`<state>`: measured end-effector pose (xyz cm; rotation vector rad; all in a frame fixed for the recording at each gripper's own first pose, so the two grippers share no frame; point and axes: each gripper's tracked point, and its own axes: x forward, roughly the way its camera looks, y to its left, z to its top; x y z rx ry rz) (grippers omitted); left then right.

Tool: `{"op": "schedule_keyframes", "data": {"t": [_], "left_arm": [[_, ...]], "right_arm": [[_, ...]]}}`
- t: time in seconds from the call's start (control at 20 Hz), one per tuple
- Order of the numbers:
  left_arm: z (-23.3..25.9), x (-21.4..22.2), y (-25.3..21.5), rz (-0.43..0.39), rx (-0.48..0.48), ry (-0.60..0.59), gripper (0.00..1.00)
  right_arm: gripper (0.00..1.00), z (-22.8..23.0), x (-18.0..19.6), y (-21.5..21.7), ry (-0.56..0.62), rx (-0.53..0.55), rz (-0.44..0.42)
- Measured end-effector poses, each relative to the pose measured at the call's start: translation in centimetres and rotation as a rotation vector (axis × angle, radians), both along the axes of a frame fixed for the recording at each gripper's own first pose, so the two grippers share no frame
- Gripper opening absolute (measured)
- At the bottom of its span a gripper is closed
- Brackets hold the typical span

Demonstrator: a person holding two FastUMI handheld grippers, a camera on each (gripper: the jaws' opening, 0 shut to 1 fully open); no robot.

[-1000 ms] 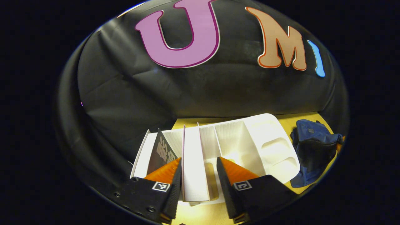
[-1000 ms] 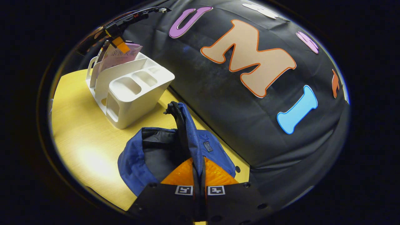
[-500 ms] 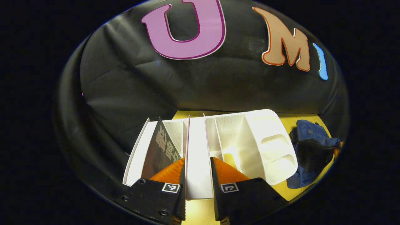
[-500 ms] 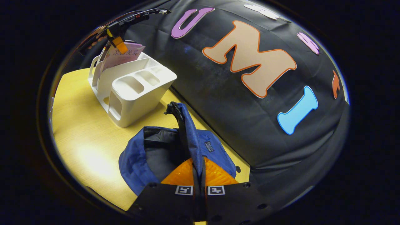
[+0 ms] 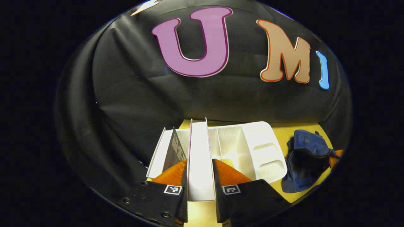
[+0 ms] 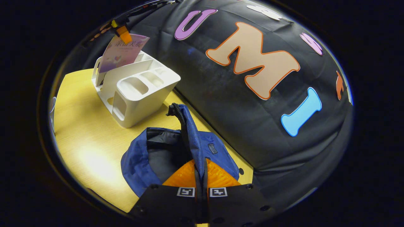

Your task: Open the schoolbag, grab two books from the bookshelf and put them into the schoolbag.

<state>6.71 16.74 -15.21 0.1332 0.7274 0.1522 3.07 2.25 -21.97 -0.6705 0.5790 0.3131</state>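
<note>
Fingers of the left gripper [image 5: 200,171] are clamped on the white-edged, pink-covered book [image 5: 199,164], one on each cover. This book stands upright, partly raised out of a slot of the white plastic bookshelf organiser [image 5: 252,151]. A second, dark-covered book [image 5: 175,151] leans in the slot just to its left.

Fingers of the right gripper [image 6: 201,176] are pressed together on the edge of the blue fabric schoolbag [image 6: 139,157], holding its zippered flap [image 6: 186,126] upright. The bag's dark interior lies open. The schoolbag rests on the yellow wooden tabletop [image 6: 85,132], near the bookshelf organiser and apart from it. In the right gripper view, the left gripper grips the pink book at its top edge above the organiser.
</note>
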Motion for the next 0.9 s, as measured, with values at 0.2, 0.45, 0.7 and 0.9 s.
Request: {"op": "schedule_keyframes", "data": {"t": [0.2,0.45,0.7,0.9], "left_arm": [[4.0,0.0,-0.8,0.001,-0.004,-0.09,0.31],[6.2,-1.0,-2.5,-0.01,-0.056,-0.122,0.29],[6.6,-3.2,-3.0,0.009,-0.071,-0.113,0.28],[7.4,-4.9,-3.0,0.04,-0.096,-0.119,0.28]], "right_arm": [[0.03,0.3,-0.3,-0.3,0.004,0.01,0.001],[0.03,0.3,-0.5,-0.4,0.007,0.013,0.017],[0.03,0.2,-0.7,-0.5,0.009,0.017,0.035],[0.03,0.2,-0.6,-0.6,0.012,0.025,0.039]]}}
